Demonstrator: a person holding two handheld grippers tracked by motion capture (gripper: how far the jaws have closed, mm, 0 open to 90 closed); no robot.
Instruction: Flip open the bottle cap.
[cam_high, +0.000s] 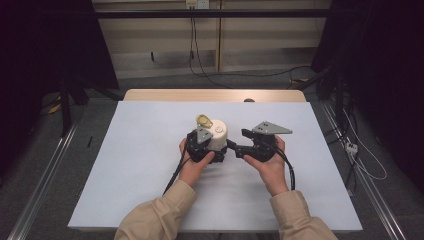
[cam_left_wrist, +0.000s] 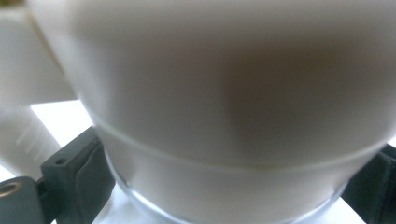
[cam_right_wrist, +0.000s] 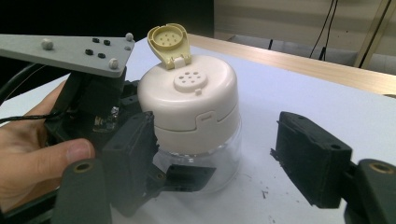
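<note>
A clear jar (cam_high: 218, 136) with a cream lid (cam_right_wrist: 191, 102) stands upright at the middle of the white sheet. Its yellowish flip cap (cam_right_wrist: 169, 42) stands open above a ring of shaker holes. My left gripper (cam_high: 210, 150) is shut on the jar's clear lower body (cam_left_wrist: 233, 186), one black pad (cam_left_wrist: 88, 172) pressing each side. My right gripper (cam_right_wrist: 219, 163) comes in from the jar's right at lid height. Its jaws stand wide apart, open, with the jar just ahead of them and neither pad (cam_right_wrist: 308, 158) touching it.
A white sheet (cam_high: 150, 165) covers the table, whose wooden far edge (cam_high: 215, 95) shows beyond it. A hand (cam_right_wrist: 37, 158) grips the left gripper under its grey plate (cam_right_wrist: 70, 51). Cables (cam_high: 370, 165) lie on the floor at the right.
</note>
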